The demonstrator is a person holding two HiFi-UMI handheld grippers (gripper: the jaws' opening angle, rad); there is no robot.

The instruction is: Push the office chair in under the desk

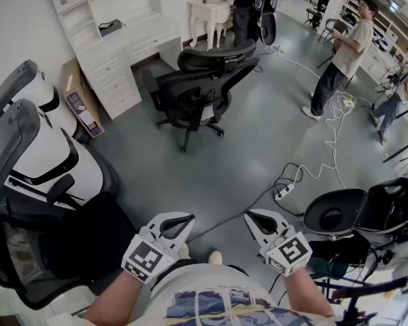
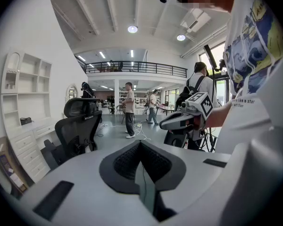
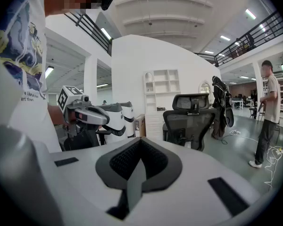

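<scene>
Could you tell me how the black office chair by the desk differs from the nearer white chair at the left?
The black office chair is dark all over; the white chair has a white shell with black trim. The black office chair stands alone on open floor by the desk; the white chair is packed among other chairs. Both have headrests.

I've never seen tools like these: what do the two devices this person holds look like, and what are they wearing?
The left gripper and right gripper are white shells with dark ribbed pads inside, each carrying a cube of black-and-white square markers. The person wears a white T-shirt with a blue print.
</scene>
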